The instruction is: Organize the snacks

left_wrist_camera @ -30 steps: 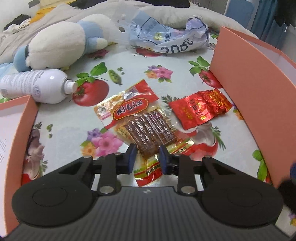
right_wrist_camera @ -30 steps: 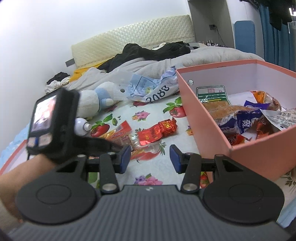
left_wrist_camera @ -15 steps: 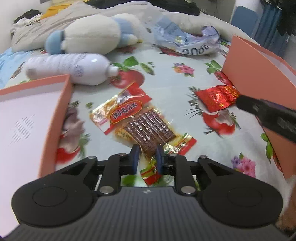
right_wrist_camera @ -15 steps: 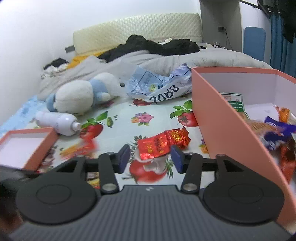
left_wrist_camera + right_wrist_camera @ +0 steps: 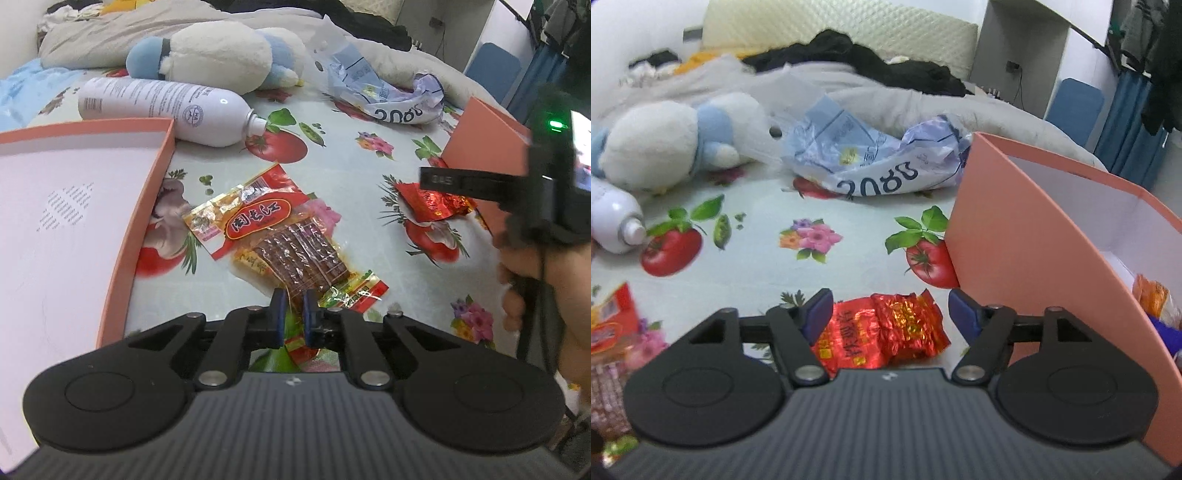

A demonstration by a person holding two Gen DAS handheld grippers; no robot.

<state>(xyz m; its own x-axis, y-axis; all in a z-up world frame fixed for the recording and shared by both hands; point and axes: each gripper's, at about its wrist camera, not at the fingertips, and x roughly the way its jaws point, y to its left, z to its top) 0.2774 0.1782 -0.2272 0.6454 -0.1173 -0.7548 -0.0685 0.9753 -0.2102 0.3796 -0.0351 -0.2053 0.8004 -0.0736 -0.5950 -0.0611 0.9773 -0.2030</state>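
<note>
On a bed sheet printed with tomatoes, the left gripper (image 5: pixel 293 314) is closing its jaws on the near corner of a dried-meat snack pack (image 5: pixel 280 243). The right gripper (image 5: pixel 888 314) is opening, its jaws either side of a red foil packet (image 5: pixel 882 330) without touching it, just left of the pink box (image 5: pixel 1034 236). Pinching each wrapper at its sealed edge should avoid crushing it. A crumpled bag (image 5: pixel 879 162) reads "2082" upside down; the snack labels are unreadable.

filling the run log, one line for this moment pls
left gripper: closing on jerky pack | right gripper: opening over red foil packet | box: open
</note>
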